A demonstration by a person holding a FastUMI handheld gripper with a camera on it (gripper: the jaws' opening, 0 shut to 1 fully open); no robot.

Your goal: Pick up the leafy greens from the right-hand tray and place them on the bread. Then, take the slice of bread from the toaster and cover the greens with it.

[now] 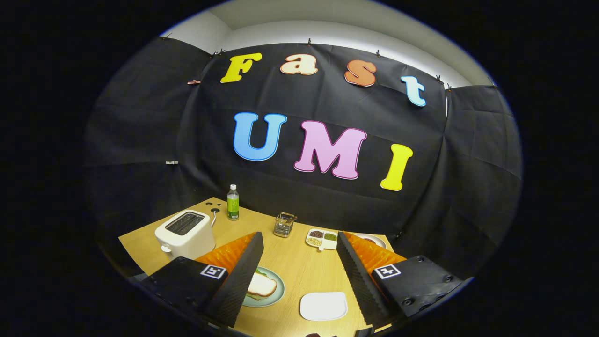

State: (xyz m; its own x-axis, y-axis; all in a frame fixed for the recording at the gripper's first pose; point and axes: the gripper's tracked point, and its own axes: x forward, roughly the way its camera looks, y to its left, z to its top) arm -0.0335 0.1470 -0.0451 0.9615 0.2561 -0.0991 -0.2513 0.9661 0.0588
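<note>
My gripper [299, 236] hangs open above the wooden table [299, 267], with nothing between its wide-apart fingers. A slice of bread [262, 285] lies on a pale green plate [276, 297], partly hidden behind the left finger. A bit of green leaf [259, 271] peeks out at the bread's far edge. A white square tray [323, 305] sits to the right of the plate, between the fingers, its surface plain white. The white toaster [185, 234] stands beyond the left finger, its slots dark.
A green-labelled bottle [233, 202] stands behind the toaster. A small metal holder [284, 224] and a divided dish of beans [322, 238] sit mid-table beyond the fingertips. Another plate [374, 240] peeks out behind the right finger.
</note>
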